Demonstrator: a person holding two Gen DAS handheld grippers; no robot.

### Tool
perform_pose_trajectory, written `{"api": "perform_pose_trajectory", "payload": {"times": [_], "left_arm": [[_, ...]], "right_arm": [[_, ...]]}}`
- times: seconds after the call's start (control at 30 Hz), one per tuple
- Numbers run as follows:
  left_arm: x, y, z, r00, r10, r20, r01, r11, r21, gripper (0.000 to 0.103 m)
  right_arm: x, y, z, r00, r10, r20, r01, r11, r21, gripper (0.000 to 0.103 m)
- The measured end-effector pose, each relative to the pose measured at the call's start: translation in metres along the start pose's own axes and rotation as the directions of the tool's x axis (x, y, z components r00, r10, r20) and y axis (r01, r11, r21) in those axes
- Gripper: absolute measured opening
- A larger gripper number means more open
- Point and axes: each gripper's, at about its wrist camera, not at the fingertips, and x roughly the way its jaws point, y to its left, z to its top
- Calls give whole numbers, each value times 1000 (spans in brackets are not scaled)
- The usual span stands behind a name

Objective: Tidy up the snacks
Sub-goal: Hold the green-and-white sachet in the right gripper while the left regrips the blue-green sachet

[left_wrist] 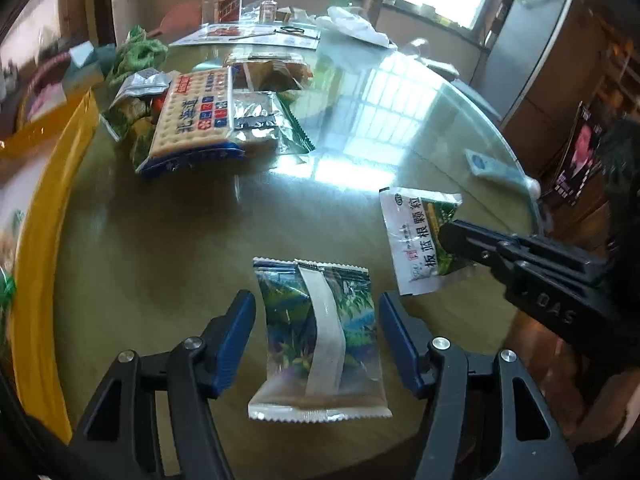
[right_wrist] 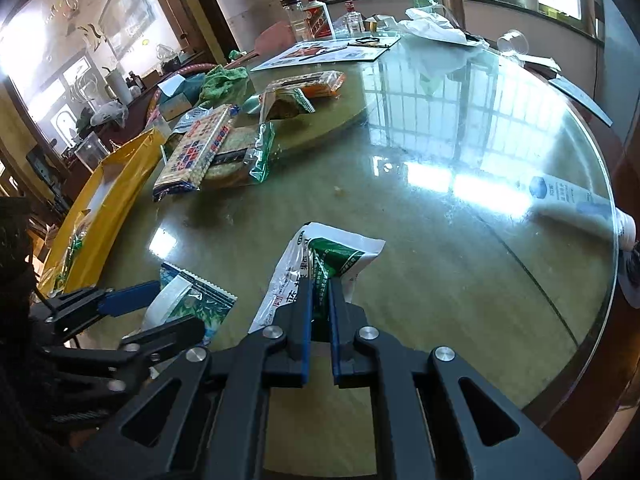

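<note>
Left gripper point(left_wrist: 318, 322) with blue pads spread wide, either side of a small green-printed snack packet with a white back seam point(left_wrist: 320, 344); pads clear of it, packet lying flat on the round glass-topped table point(left_wrist: 400, 120). Right gripper point(right_wrist: 320, 300) pinched tight on a white-and-green sachet with printed characters point(right_wrist: 320, 264), lower edge possibly raised off the glass, hard to judge. Farther back, a heap of snacks topped by a long cracker-patterned biscuit pack point(left_wrist: 192, 116). At the left edge, a yellow plastic tray point(left_wrist: 40, 280), contents blurred.
</note>
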Motion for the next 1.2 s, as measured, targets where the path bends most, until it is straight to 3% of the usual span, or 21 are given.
{"api": "perform_pose_trajectory", "payload": {"times": [0.07,0.13,0.27,0.47,0.5,0.53,0.6,0.7,0.77,0.93,1.2], "left_arm": [[1,-6,-1,1000,6,4,-6,1000,31,63],[0,-10,-4,999,35,12,-36,997,65,52],[-6,-8,-11,1000,19,7,-20,997,68,51],[-11,-8,-27,994,75,81,-84,991,102,54],[-10,-8,-27,994,78,81,-86,991,106,50],[-12,-7,-27,994,81,79,-89,990,109,48],[-15,-6,-25,992,85,89,-95,989,112,28],[-25,-6,-25,989,87,116,-100,988,114,13],[-28,-1,-26,991,65,120,-77,992,97,11],[-42,19,-27,991,-31,129,31,1000,2,0],[-54,28,-29,987,-63,150,69,997,-36,0]], "right_arm": [[0,-2,0,1000,13,1,-13,1000,10,11],[1,-5,2,1000,30,-2,-30,999,38,16],[5,-7,5,999,36,-3,-36,997,67,44],[11,3,4,1000,-11,-15,11,999,32,44],[12,5,3,1000,-23,-16,24,1000,21,44],[12,7,3,999,-35,-16,35,999,12,41],[14,11,3,997,-73,-21,73,997,-16,35],[13,17,1,997,-68,-24,67,997,-40,24],[12,19,1,998,-64,-21,63,997,-45,15],[5,28,0,1000,-12,-4,12,999,-50,7],[-2,43,2,1000,9,26,-7,998,-64,5]]}}
